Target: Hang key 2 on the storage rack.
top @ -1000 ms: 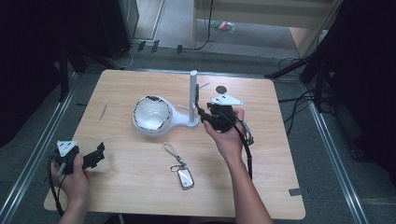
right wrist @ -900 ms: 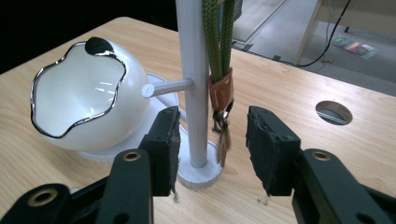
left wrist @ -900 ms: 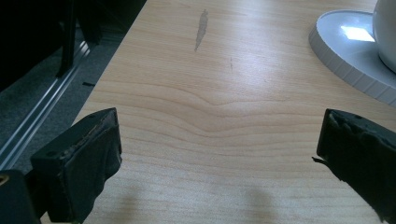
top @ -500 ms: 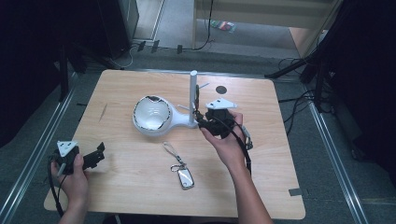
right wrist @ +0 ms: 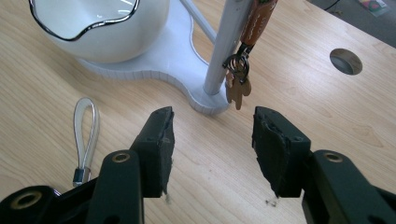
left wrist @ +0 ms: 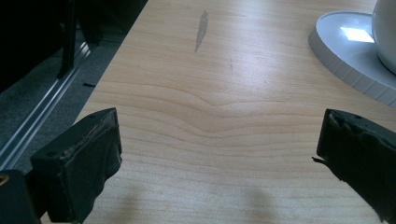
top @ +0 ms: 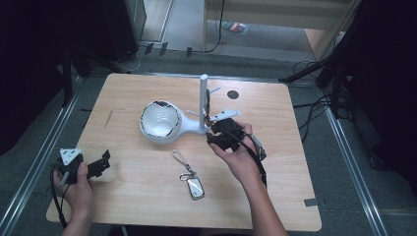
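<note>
A white stand [top: 184, 127] has a bowl [top: 159, 118] on one end and an upright post [top: 203, 101] on the other. A bunch of keys on a brown strap [right wrist: 238, 79] hangs against the post [right wrist: 227, 42]. My right gripper [top: 213, 131] is just in front of the post's foot, open with nothing between its fingers [right wrist: 212, 140]. A car key fob [top: 195, 187] with a grey loop [right wrist: 86, 123] lies on the table nearer the front. My left gripper [top: 102, 163] rests open near the front left corner, jaws wide apart [left wrist: 219, 154] over bare wood.
The wooden table [top: 275, 162] has a round cable hole [top: 232, 94] at the back, also seen in the right gripper view [right wrist: 345, 60]. The stand's base edge [left wrist: 350, 60] shows ahead of the left gripper. A metal rail [top: 34, 167] runs along the floor on the left.
My right gripper has drawn back a little from the post toward the front of the table. The left gripper has not moved.
</note>
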Motion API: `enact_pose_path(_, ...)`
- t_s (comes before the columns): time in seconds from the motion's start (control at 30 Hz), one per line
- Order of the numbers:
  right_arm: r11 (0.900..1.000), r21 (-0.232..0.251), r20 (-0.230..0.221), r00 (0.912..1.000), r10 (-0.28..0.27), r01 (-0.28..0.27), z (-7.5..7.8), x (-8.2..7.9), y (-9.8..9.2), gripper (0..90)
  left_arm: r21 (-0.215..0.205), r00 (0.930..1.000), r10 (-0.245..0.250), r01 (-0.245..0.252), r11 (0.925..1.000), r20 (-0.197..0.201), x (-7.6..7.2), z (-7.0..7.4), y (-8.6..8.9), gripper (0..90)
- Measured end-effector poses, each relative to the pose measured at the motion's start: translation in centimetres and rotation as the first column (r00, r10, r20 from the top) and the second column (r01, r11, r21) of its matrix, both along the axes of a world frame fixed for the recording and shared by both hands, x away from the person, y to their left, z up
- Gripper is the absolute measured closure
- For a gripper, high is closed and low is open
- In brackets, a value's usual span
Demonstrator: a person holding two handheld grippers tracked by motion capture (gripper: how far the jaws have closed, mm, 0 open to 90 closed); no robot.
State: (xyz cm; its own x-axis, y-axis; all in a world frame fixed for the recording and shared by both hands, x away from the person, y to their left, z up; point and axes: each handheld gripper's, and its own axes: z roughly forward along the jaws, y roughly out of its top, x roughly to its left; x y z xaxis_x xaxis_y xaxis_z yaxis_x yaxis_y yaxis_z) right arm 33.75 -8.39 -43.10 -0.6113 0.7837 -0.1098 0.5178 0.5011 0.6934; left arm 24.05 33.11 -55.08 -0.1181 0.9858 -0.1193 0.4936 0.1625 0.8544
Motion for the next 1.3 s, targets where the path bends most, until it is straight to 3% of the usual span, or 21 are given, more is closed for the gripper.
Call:
enact_pose_path(0.2, 1.0, -0.024, -0.067, 0.9976, 0.018, -0.02, -0.5, 0.0, 0.5, 51.1, 0.001, 1.0, -0.008, 0.008, 1.0, 0.0, 0.0, 0.0, 0.0, 0.1)
enact_pose_path(0.63, 0.996, -0.07, -0.144, 0.9883, 0.05, -0.06, -1.4, -0.2, 1.8, 56.5, 0.011, 1.0, -0.006, 0.006, 0.9999, -0.006, 0.2, 0.0, -0.2, 0.1)
enact_pose_path(0.83, 0.991, -0.102, -0.194, 0.9787, 0.068, -0.089, -2.0, -0.4, 2.5, 60.8, 0.012, 1.0, -0.008, 0.008, 0.9999, -0.004, 0.2, 0.0, -0.2, 0.1)
enact_pose_path(1.3, 0.978, -0.123, -0.304, 0.9443, 0.127, -0.171, -3.4, -0.7, 4.8, 60.4, 0.008, 1.0, -0.01, 0.01, 0.9999, -0.001, 0.1, 0.0, -0.2, 0.1)
